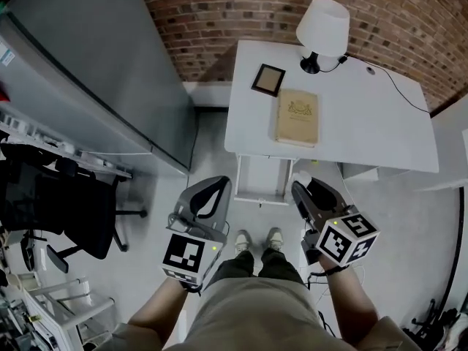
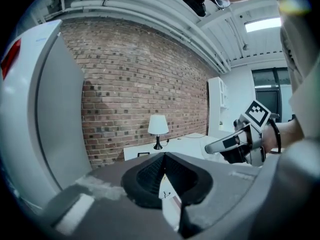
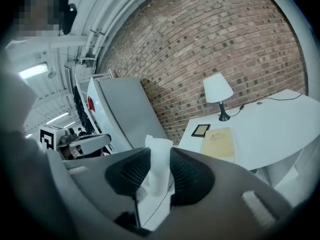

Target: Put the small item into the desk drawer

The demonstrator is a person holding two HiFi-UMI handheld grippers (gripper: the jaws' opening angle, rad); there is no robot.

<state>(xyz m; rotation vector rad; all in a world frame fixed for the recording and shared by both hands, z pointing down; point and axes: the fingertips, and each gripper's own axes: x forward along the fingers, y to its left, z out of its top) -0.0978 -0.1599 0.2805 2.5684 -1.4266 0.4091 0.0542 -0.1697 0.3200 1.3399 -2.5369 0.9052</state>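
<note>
The small item (image 3: 159, 165) is a crumpled white piece, and my right gripper (image 3: 156, 156) is shut on it; it sticks up past the pads. In the head view the item (image 1: 301, 175) shows at the tip of the right gripper (image 1: 298, 189), just right of the open white desk drawer (image 1: 262, 195). That drawer is pulled out from under the white desk (image 1: 365, 115). My left gripper (image 1: 212, 189) hangs left of the drawer, level with the right one. In its own view the left gripper (image 2: 164, 158) is shut with nothing in it.
On the desk stand a white lamp (image 1: 322, 26), a dark picture frame (image 1: 268, 80) and a tan book (image 1: 297, 116). A big grey cabinet (image 1: 95, 72) fills the left, with a black office chair (image 1: 73, 210) below it. The person's shoes (image 1: 257, 240) are in front of the drawer.
</note>
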